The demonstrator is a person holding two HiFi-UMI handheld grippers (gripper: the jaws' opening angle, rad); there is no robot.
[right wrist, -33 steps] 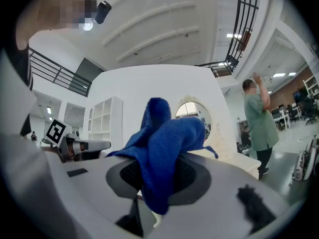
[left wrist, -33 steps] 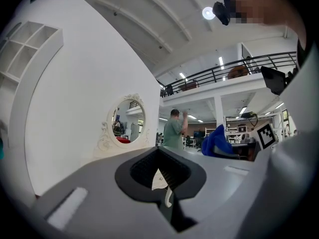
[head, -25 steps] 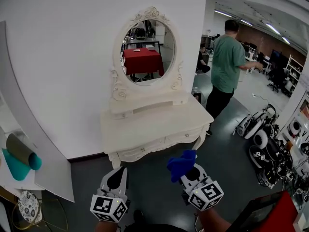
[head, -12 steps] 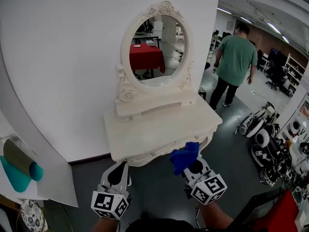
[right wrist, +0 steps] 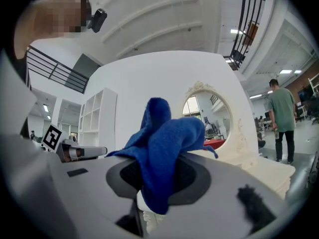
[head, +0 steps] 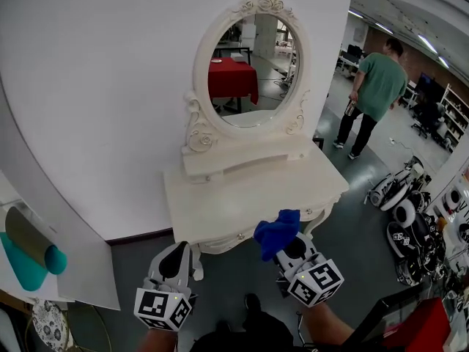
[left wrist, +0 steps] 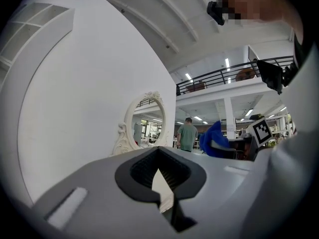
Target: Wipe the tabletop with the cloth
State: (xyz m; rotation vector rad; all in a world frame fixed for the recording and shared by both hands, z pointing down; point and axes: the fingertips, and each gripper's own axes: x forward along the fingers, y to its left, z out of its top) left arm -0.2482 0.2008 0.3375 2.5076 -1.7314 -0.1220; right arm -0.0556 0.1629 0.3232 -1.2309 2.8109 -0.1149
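Observation:
A cream dressing table (head: 242, 200) with an oval mirror (head: 253, 72) stands against the white wall, its tabletop bare. My right gripper (head: 287, 246) is shut on a crumpled blue cloth (head: 277, 232) and hovers over the floor just in front of the table's front edge. The right gripper view shows the cloth (right wrist: 167, 151) bunched up out of the jaws of that gripper (right wrist: 152, 185), with the mirror (right wrist: 207, 116) beyond. My left gripper (head: 174, 261) is shut and holds nothing, low at the table's front left; its jaws (left wrist: 162, 183) meet in its own view.
A person in a green shirt (head: 375, 86) stands on the dark floor beyond the table's right end. Wheeled machines (head: 410, 211) crowd the right side. A white panel (head: 69, 255) and a teal roll (head: 33, 254) stand at the left.
The dressing table has come closer and sits higher in the head view. The person in green has walked further off to the right. Both grippers hold the same pose.

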